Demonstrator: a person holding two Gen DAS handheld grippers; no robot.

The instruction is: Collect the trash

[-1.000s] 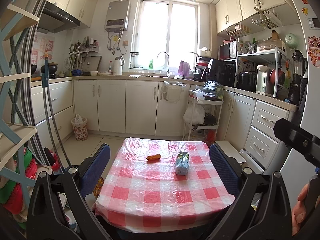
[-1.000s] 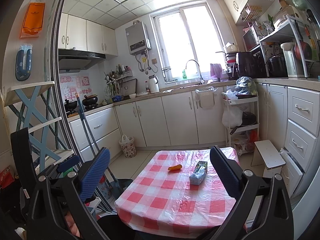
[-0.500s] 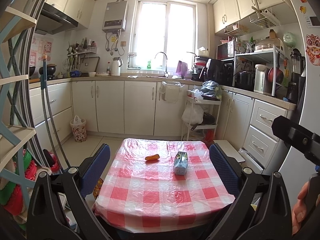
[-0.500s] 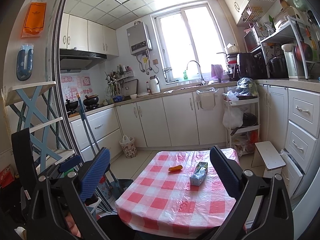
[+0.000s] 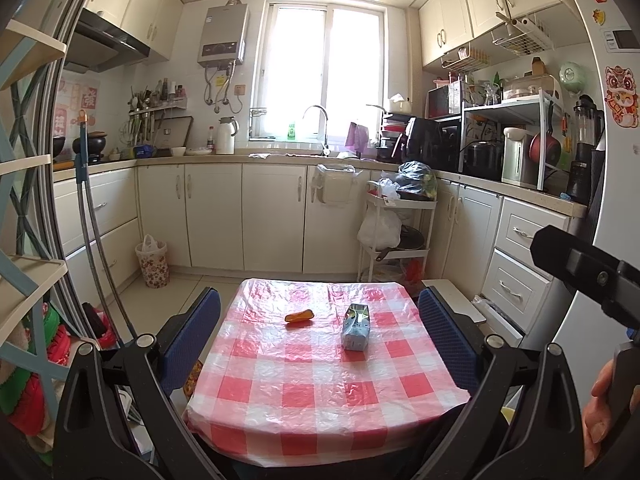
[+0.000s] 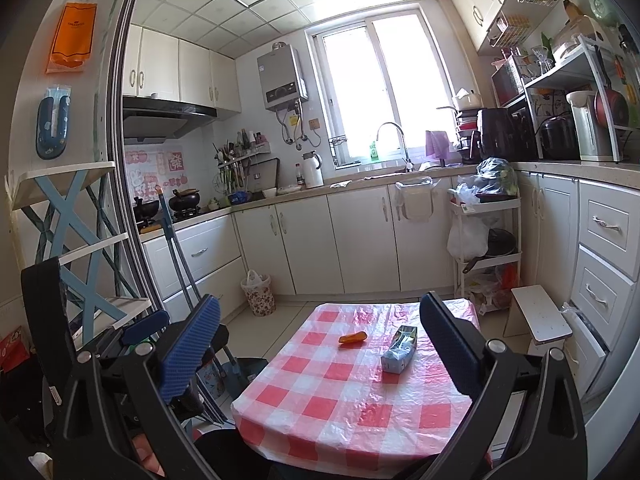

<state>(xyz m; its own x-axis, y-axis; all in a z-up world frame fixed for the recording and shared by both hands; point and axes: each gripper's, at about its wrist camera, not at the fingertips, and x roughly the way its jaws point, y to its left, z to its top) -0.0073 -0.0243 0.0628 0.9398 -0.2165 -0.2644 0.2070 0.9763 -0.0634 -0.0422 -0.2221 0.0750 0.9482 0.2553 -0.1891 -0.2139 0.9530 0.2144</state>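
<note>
Checked tablecloth (image 5: 320, 384) (kitchen): carton (image 5: 355, 326), orange scrap (image 5: 299, 315), perhaps peel.

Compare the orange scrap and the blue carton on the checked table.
The orange scrap is small, flat and curved; the blue carton is larger, boxy, with a crumpled open top. The scrap lies left of the carton, apart from it. Both rest untouched on the checked table, ahead of both open grippers.

Tablecloth (image 5: 320, 392) near half bare; carton (image 5: 355, 326), wrapper (image 5: 299, 316) beyond.
</note>
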